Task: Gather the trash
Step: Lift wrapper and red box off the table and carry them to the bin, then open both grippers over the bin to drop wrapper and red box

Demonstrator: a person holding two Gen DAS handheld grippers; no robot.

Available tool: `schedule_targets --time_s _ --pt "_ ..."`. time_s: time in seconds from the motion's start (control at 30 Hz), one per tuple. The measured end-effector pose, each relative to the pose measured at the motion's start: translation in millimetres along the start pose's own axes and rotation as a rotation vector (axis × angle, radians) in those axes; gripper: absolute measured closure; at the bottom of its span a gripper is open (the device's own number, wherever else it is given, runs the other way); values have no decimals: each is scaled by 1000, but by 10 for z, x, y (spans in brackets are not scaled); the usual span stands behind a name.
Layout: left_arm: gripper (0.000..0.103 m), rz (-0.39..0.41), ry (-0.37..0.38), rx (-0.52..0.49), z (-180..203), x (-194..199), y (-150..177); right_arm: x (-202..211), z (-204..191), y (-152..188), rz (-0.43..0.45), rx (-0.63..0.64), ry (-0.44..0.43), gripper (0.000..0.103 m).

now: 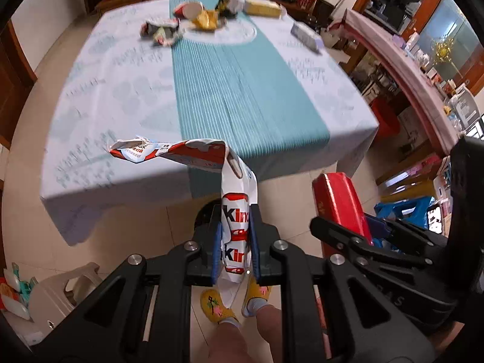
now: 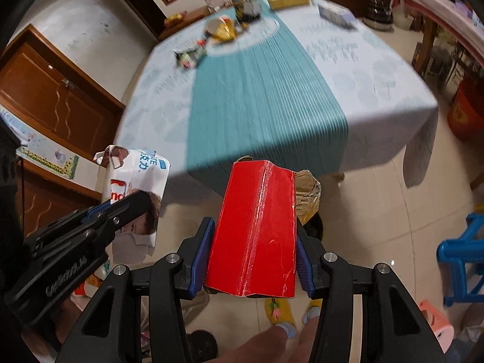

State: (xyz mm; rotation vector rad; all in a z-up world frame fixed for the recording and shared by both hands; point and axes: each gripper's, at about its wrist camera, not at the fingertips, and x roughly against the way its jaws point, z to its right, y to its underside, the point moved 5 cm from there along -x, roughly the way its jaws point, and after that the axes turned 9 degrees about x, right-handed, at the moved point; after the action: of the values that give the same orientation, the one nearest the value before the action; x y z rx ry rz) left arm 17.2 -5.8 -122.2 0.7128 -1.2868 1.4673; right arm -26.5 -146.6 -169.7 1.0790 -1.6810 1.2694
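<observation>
The left gripper (image 1: 236, 236) is nearly closed, its pads pinching a crumpled white and red candy wrapper (image 1: 234, 211) above the floor. The right gripper (image 2: 254, 251) stands about half open, clamped on a flattened red carton (image 2: 257, 230). More wrappers (image 1: 187, 21) lie at the table's (image 1: 90, 115) far end.

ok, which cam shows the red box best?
Right wrist view: the red box sits centre frame, its whole top face and crease visible, clamped between the right gripper fingers. The left wrist view catches only one side of it at the right, partly hidden behind the right gripper's black frame.
</observation>
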Motion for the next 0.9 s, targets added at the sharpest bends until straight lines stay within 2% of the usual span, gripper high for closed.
schedule_targets --time_s 0.23,0.37,0.63,0.83,0.9 --pt "90 -78 -45 52 -82 -1021 380 -902 426 363 -94 -16 5 54" --pt "90 -99 -80 60 -213 -1708 595 -1551 672 562 -147 -12 -3 54" --pt "89 -153 -100 112 -481 -2931 915 -2898 989 836 -218 34 -14 54" --pt "88 -174 -104 144 -621 -3553 1023 -3673 1070 936 -251 47 -36 52" --pt "85 -177 -107 160 -673 -3666 1022 -3847 1111 953 -258 23 -56 47"
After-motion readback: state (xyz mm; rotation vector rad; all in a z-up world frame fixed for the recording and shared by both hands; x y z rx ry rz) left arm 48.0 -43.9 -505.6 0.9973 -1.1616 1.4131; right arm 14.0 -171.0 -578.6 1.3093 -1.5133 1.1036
